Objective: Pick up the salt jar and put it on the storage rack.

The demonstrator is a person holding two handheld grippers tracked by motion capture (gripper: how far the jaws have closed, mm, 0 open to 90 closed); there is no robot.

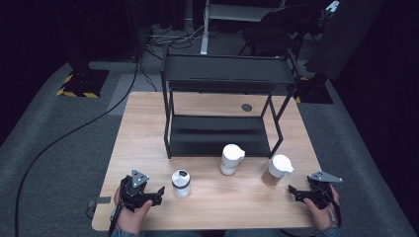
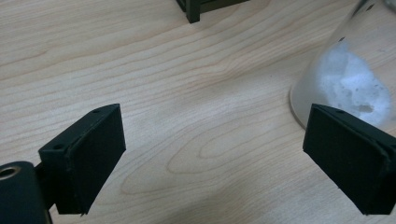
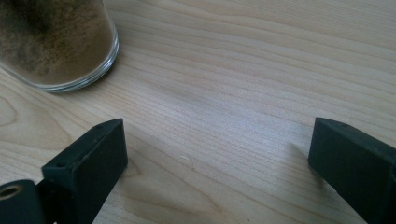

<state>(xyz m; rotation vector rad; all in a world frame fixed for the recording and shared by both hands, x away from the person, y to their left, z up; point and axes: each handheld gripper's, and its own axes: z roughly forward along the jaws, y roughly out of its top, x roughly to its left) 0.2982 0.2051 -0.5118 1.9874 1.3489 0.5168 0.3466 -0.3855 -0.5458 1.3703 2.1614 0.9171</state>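
High view: wooden counter (image 1: 148, 143) carrying a black two-tier shelf rack (image 1: 225, 116) and three jars in front of it.
Left jar: clear jar with white powder (image 1: 181, 184), silver-topped, upright, just beside the left gripper (image 1: 159, 194); in the left gripper view (image 2: 343, 84) its base stands close to one jaw, not touched.
Middle jar: white-lidded jar (image 1: 231, 159), pale all over, upright near the rack's front edge; contents cannot be told.
Right jar: glass jar of brown powder (image 1: 275, 170), white lid, upright, near the right gripper (image 1: 295, 192); in the right gripper view (image 3: 56, 42) it is well filled.
Left gripper state: jaws spread wide, nothing between them.
Right gripper state: jaws wide apart over bare wood, holding nothing.
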